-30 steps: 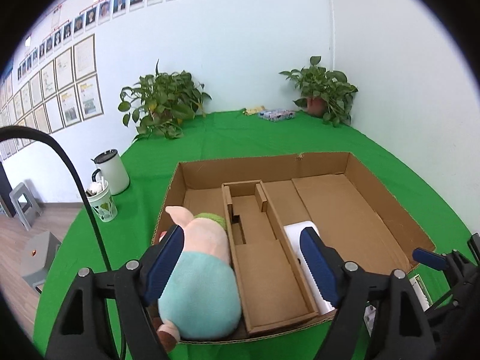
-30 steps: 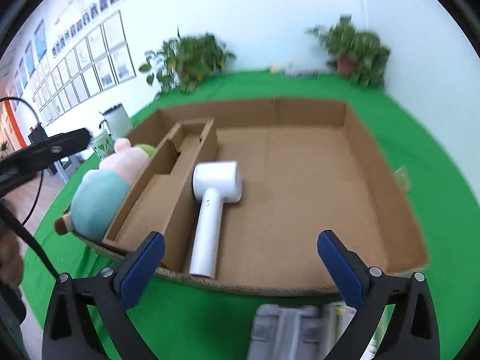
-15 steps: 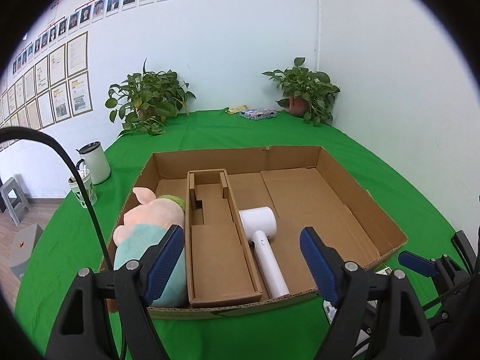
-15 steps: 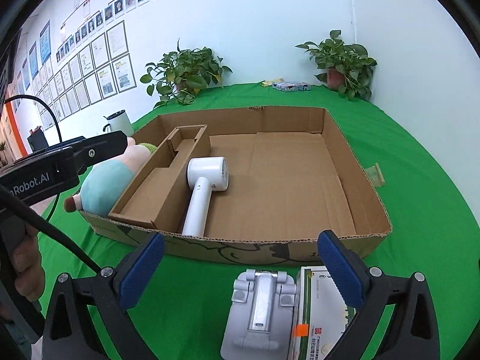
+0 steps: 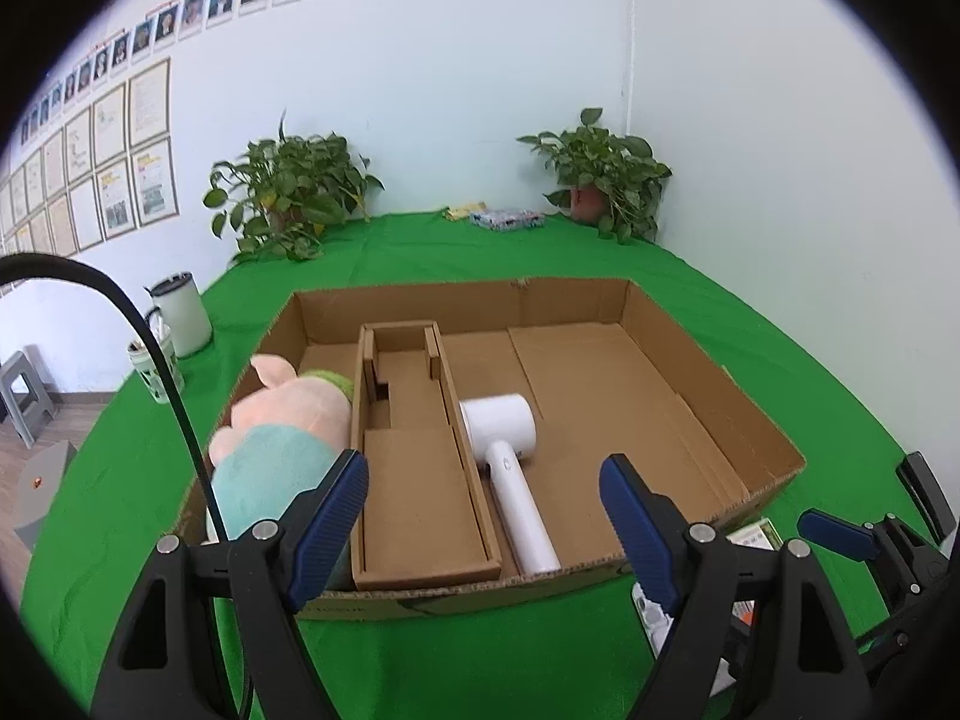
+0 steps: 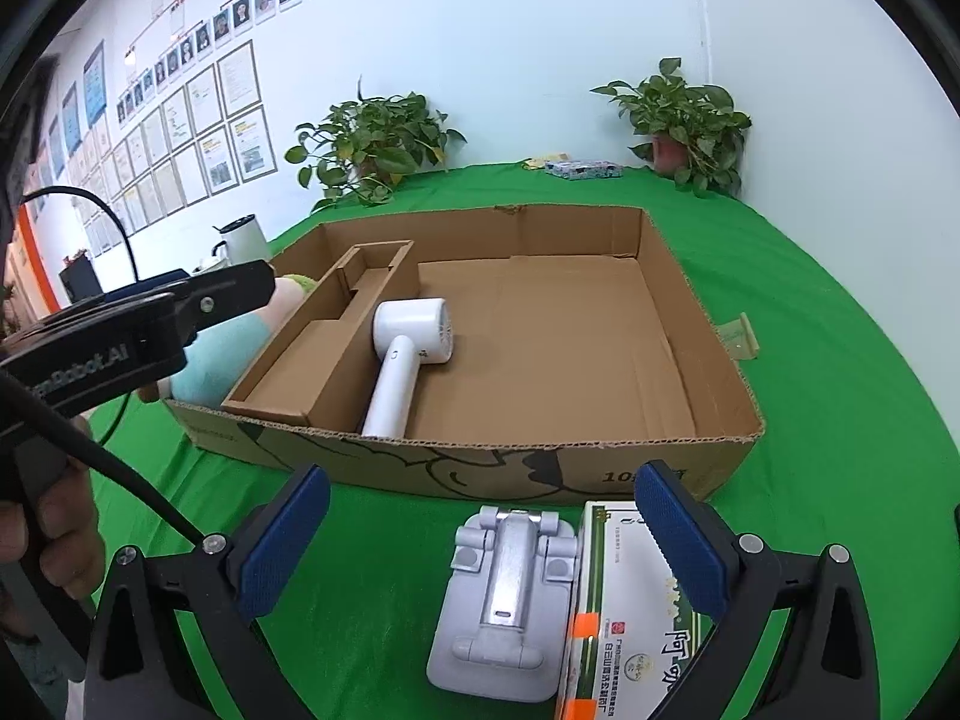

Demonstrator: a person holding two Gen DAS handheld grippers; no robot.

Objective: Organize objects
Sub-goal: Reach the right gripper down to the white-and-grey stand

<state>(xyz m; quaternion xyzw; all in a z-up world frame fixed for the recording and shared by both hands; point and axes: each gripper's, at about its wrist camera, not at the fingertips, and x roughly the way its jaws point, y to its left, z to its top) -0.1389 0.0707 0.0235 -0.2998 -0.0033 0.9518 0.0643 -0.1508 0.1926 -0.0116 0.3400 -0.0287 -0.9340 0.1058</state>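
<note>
Left claw (image 5: 483, 501) is spread wide, nothing between its blue pads, hovering at the near edge of the cardboard tray (image 5: 714, 378) on the green tabletop (image 5: 420, 252). Right claw (image 6: 480, 534) is also released, empty, poised over two items at bottom centre of its frame: a grey folding stand (image 6: 504, 600) and, touching its right side, a green-and-white box (image 6: 630, 630) with orange tape, both lying on the tabletop just outside the tray's front wall.

Inside the tray: white hair dryer (image 5: 510, 468) lies flat, centre of the left wrist frame, handle toward the near wall, head just right of a cardboard insert (image 5: 420, 480). Plush pig (image 5: 282, 438) sits in the slot left of the insert, lower left of the frame. Rest of the tray floor to the right is bare cardboard.

A hand (image 6: 54, 528) grips the left claw's handle at the lower left of the right wrist view.
</note>
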